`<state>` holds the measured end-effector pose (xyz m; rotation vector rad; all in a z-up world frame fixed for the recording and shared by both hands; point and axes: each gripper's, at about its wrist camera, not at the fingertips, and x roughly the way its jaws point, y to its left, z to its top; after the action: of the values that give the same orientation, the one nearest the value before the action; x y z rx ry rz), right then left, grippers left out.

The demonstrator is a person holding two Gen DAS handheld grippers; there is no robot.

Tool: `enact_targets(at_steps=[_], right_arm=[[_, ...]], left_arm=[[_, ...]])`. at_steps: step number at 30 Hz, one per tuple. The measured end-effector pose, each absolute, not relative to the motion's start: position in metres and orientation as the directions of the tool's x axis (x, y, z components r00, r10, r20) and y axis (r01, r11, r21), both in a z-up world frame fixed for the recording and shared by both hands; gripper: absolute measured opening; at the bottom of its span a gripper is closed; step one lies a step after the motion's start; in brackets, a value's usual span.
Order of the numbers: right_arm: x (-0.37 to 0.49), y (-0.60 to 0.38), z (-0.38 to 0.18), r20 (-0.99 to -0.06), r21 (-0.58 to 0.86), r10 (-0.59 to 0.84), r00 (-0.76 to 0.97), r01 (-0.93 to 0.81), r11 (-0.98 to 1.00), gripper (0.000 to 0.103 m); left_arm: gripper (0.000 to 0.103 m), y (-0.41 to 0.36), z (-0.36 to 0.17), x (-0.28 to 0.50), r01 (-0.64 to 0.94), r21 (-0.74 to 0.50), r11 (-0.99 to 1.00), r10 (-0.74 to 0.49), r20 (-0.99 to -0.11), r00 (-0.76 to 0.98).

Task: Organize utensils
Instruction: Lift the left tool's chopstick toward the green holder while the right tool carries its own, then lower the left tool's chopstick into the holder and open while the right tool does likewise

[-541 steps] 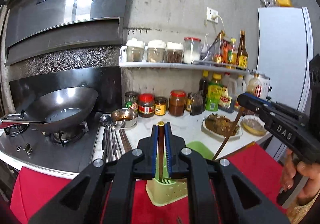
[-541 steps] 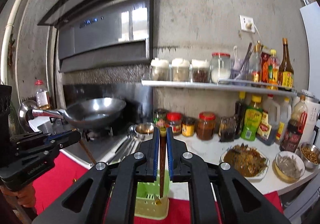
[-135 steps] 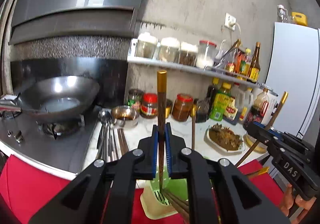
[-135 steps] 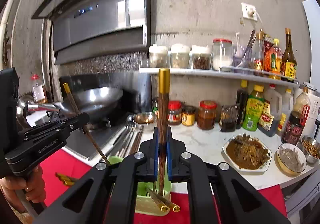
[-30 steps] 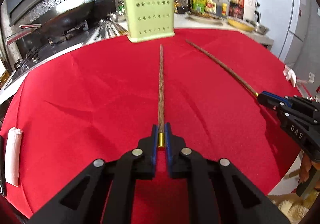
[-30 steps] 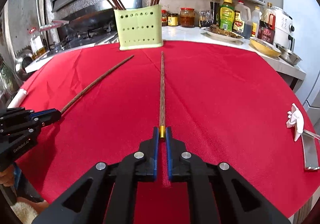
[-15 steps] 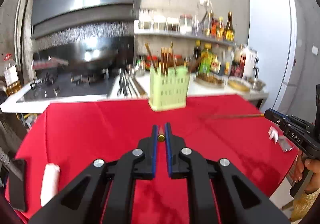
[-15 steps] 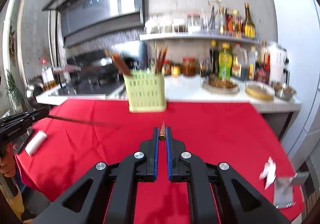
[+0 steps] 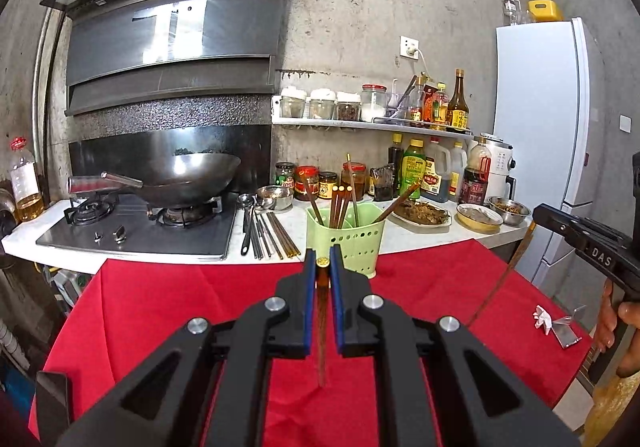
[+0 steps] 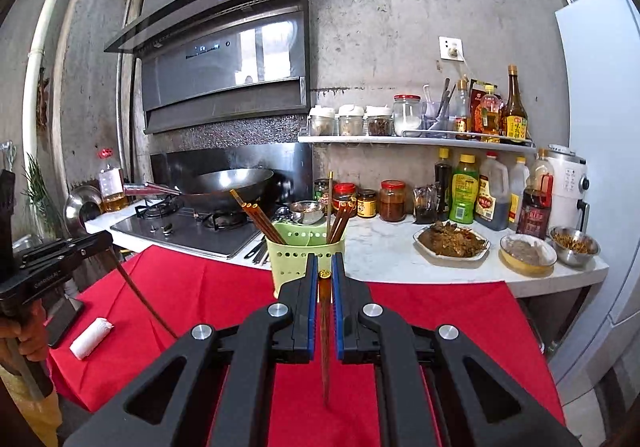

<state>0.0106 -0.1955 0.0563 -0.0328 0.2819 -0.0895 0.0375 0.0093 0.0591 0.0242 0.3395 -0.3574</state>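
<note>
Chopsticks pinched in both tools, green holder dead ahead at frame centre.

Red worktop point(image 9: 168, 295) fills the lower half of each view, and the green holder point(image 9: 347, 233) stands at its far edge, just above the tool tips in both frames, already bristling with chopsticks. The left tool point(image 9: 321, 267) is pressed together on a chopstick point(image 9: 321, 327) whose gold cap sits at the tips and whose long axis hangs down toward the cloth. The right tool point(image 10: 323, 279) pinches its own chopstick point(image 10: 325, 347) the same way. Neither looks clearly nearer; each stick must likely travel forward, point down, over the holder's rim.
</note>
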Motion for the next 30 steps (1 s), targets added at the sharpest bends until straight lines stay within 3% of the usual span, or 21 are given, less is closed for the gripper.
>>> enact_targets(at_steps=[4,8,12,24,30], right_arm=[[0.023,-0.195,0.053,-0.295,-0.072,-0.101,0.950,0.084,0.994,0.008],[0.030,-0.195,0.046,-0.311,-0.085,-0.109,0.944,0.087,0.993,0.008],[0.035,-0.197,0.044,-0.315,-0.084,-0.113,0.942,0.091,0.992,0.007],[0.087,-0.191,0.074,-0.304,-0.090,-0.061,0.951,0.035,0.995,0.007],[0.115,-0.183,0.118,-0.168,-0.103,-0.029,0.985,0.012,0.995,0.007]], left_arm=[[0.007,0.003,0.055,0.045,0.348,-0.011,0.937,-0.330,-0.353,0.876],[0.007,-0.002,0.037,0.062,0.354,-0.019,0.935,-0.327,-0.433,0.840],[0.007,-0.002,0.033,0.067,0.354,-0.020,0.935,-0.327,-0.436,0.838],[0.007,-0.004,0.083,0.098,0.345,-0.031,0.938,-0.339,-0.287,0.896],[0.007,-0.010,0.136,0.135,0.315,-0.035,0.949,-0.316,-0.164,0.934]])
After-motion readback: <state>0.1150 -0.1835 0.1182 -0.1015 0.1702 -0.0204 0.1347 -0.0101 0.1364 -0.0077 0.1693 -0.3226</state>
